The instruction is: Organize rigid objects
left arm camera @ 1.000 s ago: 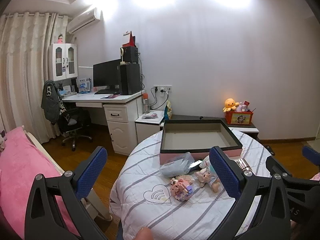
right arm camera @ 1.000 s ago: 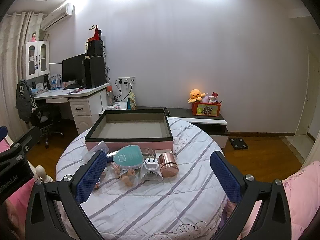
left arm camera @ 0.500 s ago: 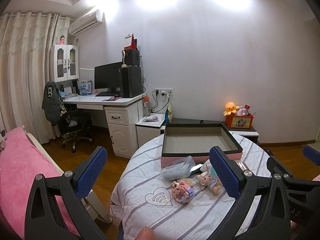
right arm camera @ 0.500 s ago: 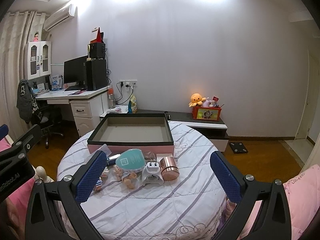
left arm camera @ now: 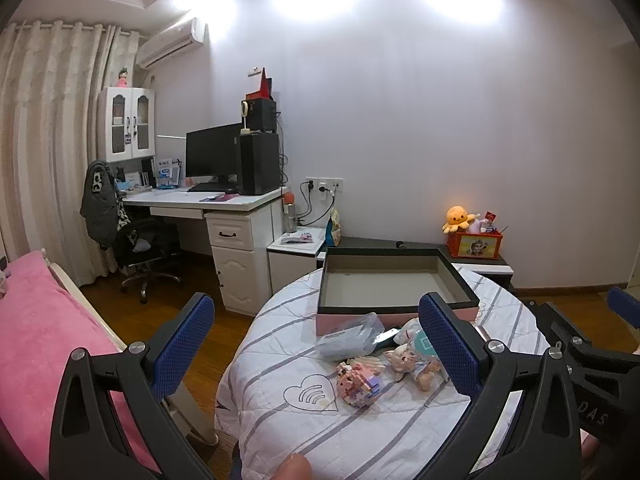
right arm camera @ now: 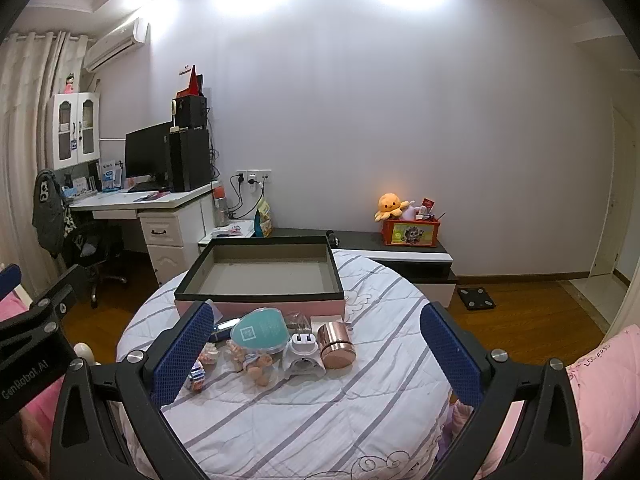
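Left gripper (left arm camera: 316, 344): fingers spread wide, holding nothing, above the bench (left arm camera: 400, 432).
Toys (left arm camera: 358, 378): low between the left fingers, before the tray (left arm camera: 396, 282).
Right gripper (right arm camera: 316, 350): fingers wide apart, empty.
Canister (right arm camera: 336, 344): between them, beside the plug (right arm camera: 302, 354).

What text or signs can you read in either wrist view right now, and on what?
"GenRobot.AI": on the left gripper body, in the right wrist view.
"LOVERS", uncertain: on the pink quilt.
"DAS", partial: on the right gripper body, in the left wrist view.
Heart with wifi-like arcs: on the striped tablecloth.
Teal case label: too small to read.
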### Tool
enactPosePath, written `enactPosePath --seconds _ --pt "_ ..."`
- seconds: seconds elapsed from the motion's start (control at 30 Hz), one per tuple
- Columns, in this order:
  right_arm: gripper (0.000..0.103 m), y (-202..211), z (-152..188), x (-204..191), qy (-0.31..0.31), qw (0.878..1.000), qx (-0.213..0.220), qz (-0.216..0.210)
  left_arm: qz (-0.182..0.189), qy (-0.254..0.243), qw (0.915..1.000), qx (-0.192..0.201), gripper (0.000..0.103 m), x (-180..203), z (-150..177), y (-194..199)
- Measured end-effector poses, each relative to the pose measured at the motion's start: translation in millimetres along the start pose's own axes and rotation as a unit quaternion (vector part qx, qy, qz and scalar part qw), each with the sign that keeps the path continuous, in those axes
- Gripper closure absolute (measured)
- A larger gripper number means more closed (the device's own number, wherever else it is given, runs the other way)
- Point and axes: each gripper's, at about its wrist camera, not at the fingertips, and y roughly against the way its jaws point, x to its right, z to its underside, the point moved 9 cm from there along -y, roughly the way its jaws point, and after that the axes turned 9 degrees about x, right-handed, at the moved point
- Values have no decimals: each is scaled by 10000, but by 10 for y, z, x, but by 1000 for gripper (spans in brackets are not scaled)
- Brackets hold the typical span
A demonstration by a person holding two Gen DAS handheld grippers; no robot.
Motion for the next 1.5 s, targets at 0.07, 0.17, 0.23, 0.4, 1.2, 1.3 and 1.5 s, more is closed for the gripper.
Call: enactPosePath --seconds 0.07,0.17,0.23,0.4,1.2,1.3,1.5 --pt "0 -1 2 14 -13 10000 9 13 15 -11 10000 8 0 22 -9 9" --pt "0 10 4 29 -34 10000 20 27 48 -6 10000 13 0 48 6 38" --pt "0 18 4 34 -37 10000 27 39 69 -7 10000 1 0 52 28 43" --pt "0 21 3 36 -42 10000 23 43 107 -4 9999 -33 0 60 48 49" --pt "0 22 -34 25 -25 10000 19 13 108 21 9999 -66 0 38 69 47" --pt "0 -1 -36 26 -22 10000 -2 -16 130 42 9999 -104 0 39 102 27" --pt "0 -163 123 155 33 9999 -154 -26 123 -41 9995 -293 0 4 336 -92"
